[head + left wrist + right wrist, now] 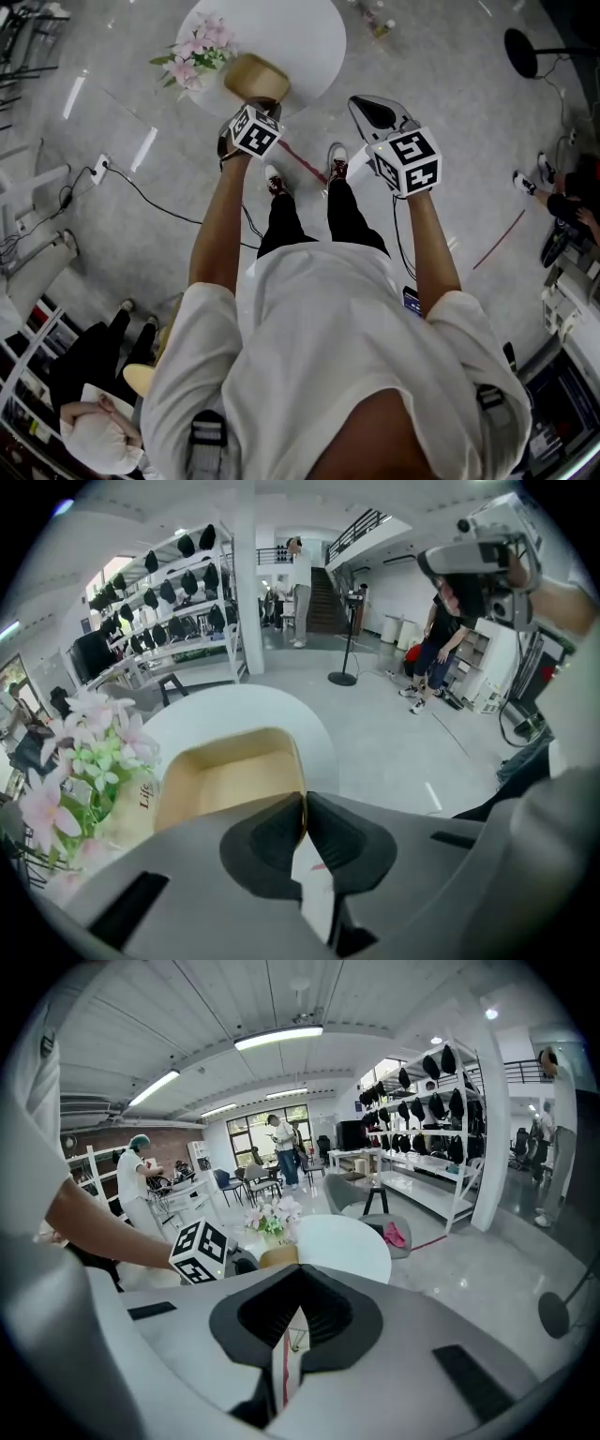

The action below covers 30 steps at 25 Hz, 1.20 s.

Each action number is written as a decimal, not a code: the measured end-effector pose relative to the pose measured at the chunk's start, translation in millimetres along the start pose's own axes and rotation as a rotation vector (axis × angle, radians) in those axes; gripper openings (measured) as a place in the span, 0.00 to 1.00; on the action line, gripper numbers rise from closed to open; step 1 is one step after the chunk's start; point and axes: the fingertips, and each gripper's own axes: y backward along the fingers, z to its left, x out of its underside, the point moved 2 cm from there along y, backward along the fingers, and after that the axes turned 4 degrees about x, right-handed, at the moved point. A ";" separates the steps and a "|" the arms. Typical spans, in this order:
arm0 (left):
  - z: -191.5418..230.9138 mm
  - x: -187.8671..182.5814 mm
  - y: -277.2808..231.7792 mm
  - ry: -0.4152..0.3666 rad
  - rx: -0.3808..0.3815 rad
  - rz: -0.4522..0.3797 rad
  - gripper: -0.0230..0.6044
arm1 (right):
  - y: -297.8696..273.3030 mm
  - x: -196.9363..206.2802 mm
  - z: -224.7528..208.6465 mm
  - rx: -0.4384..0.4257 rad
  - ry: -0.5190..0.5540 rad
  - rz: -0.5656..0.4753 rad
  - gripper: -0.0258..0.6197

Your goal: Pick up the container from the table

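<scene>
- Tongs check, left tongs point(304, 801): clenched on the container point(225, 782). We see the two dark pads pressing from either side on one thin side wall.
- Container: tan, open at the top, with rounded corners. We see nothing inside it.
- Container position: in the head view it overlaps the rim of the round white desk point(305, 37) on the side nearest us, and part of it pokes out past that rim. In the left gripper view the bare desk top shows beyond its far wall.
- We cannot tell whether its bottom rests on the desk or hangs just above it.
- Right tongs point(300, 1274): clenched, tip against tip, with nothing between the pads.
- Right tongs position: off the desk and apart from it on our side, held over the grey floor point(450, 141).
- Marker cube point(200, 1251) of the left tongs shows in the right gripper view, just short of the desk's near rim.
- Flowers point(80, 752): pink and white with green leaves, in a pale pot point(131, 803). They stand on the desk, and the container is just beside them.
- Red line point(305, 161): it runs along the floor from under the desk's near rim towards us.
- Shelves point(178, 583) with dark caps stand well beyond the desk's far side.
</scene>
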 end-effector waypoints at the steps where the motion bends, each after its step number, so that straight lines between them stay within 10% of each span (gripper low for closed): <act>1: -0.8 -8.7 8.0 -0.004 0.000 -0.024 0.08 | 3.3 -7.1 -1.1 0.004 0.001 -0.013 0.06; 14: 18.8 -134.8 171.2 -0.045 -0.190 -0.429 0.08 | 48.2 -104.9 6.3 0.025 0.134 -0.181 0.06; 30: 60.1 -151.9 408.6 -0.053 -0.564 -0.746 0.08 | 85.0 -256.6 50.0 0.029 0.340 -0.453 0.06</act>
